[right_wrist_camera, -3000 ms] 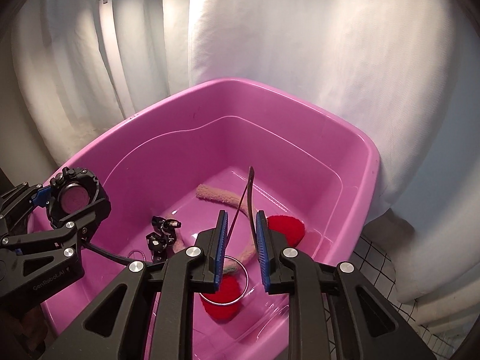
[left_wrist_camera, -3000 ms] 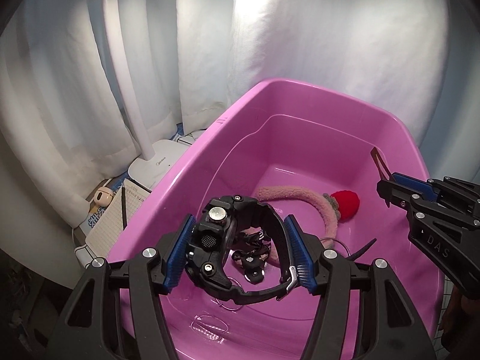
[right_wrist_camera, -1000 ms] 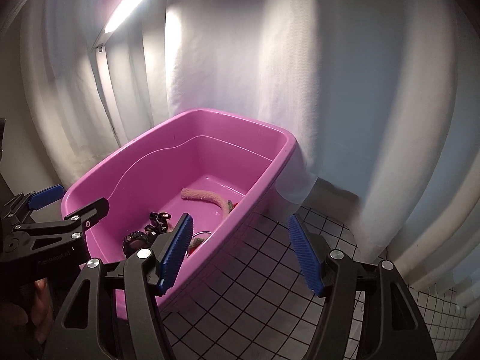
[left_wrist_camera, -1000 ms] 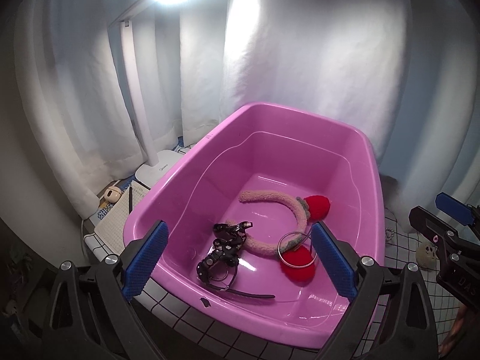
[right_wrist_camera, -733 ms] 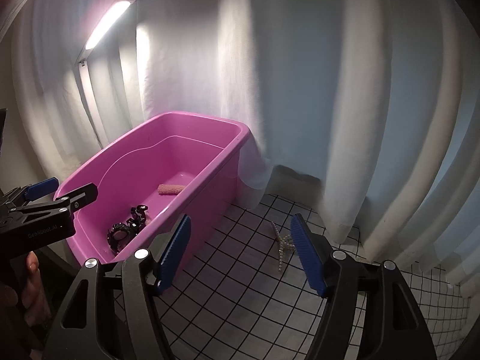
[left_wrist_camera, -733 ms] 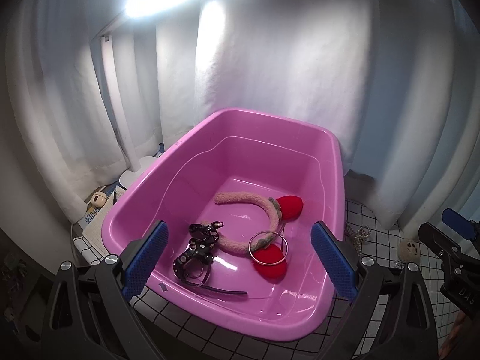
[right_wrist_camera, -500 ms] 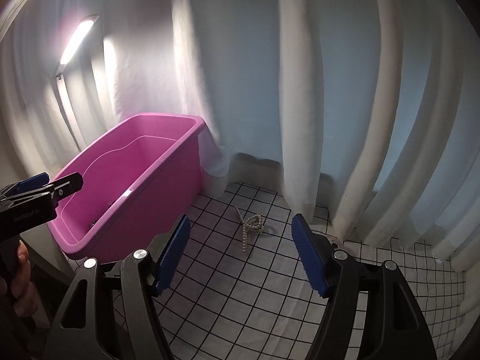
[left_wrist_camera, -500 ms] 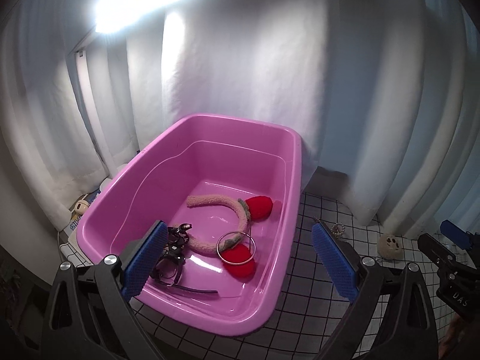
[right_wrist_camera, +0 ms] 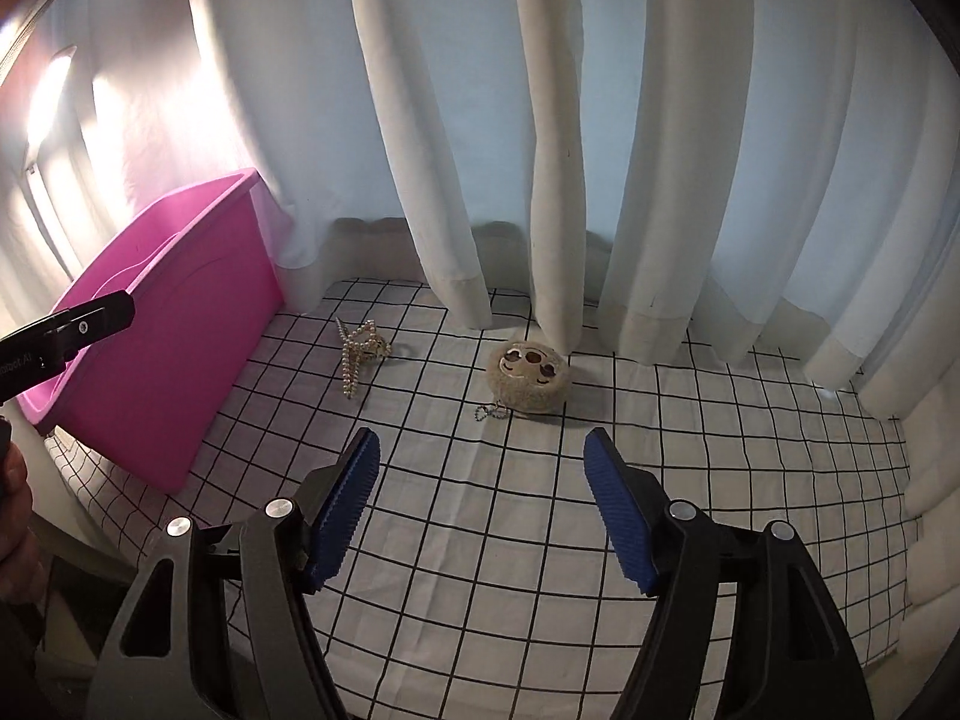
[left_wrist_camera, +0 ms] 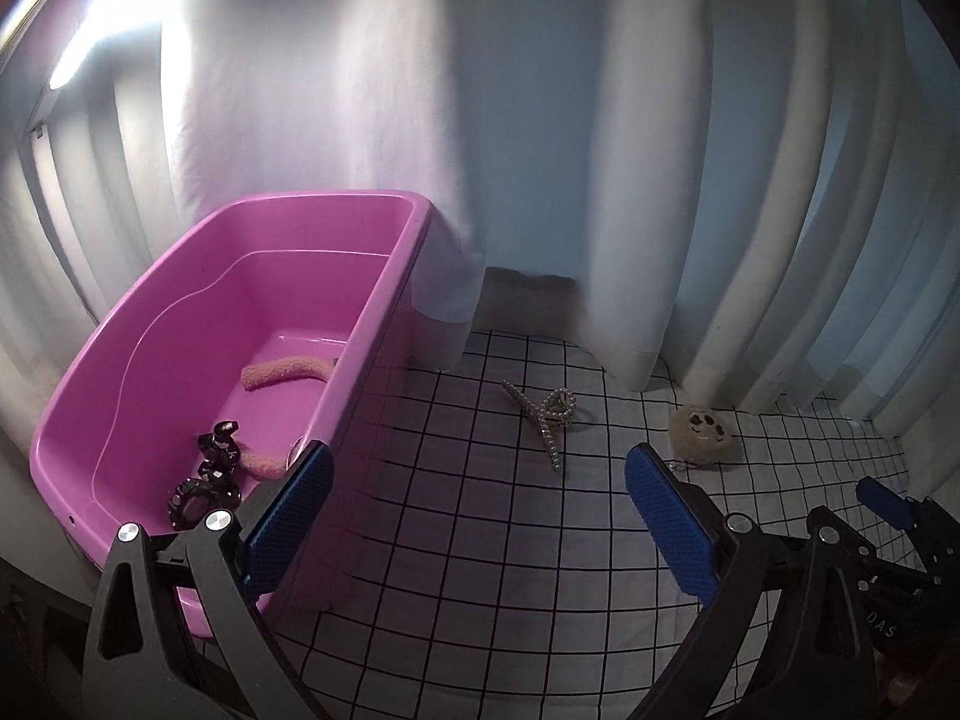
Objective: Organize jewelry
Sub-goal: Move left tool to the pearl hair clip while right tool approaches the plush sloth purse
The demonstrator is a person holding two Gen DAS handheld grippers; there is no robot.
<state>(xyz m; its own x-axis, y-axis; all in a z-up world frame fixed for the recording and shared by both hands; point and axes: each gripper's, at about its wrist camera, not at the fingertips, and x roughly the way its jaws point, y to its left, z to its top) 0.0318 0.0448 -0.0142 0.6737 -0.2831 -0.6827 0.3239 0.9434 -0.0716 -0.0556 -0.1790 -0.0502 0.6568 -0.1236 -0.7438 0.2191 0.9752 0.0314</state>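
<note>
A pearl hair claw [left_wrist_camera: 547,413] [right_wrist_camera: 359,350] lies on the checked cloth right of the pink tub [left_wrist_camera: 384,276] [right_wrist_camera: 180,360]. A round beige plush charm with a face and a small ball chain [left_wrist_camera: 702,433] [right_wrist_camera: 531,377] sits further right. Inside the tub lie a black watch [left_wrist_camera: 207,483] and a pink fuzzy headband [left_wrist_camera: 282,373]. My left gripper [left_wrist_camera: 477,516] hangs open and empty above the cloth beside the tub's near corner. My right gripper [right_wrist_camera: 483,498] is open too, nothing between its fingers, short of the plush charm.
White curtains [right_wrist_camera: 540,150] hang along the back and fall onto the cloth behind the jewelry. The checked cloth [right_wrist_camera: 510,570] covers the tabletop. A bright lamp bar [left_wrist_camera: 90,54] glares at the upper left. A person's hand [right_wrist_camera: 15,516] shows at the left edge.
Both grippers swung right, away from the tub and out over the checked cloth. The hair claw and plush charm came into view. Three seconds ago they held the watch and a thin strap; both are open now.
</note>
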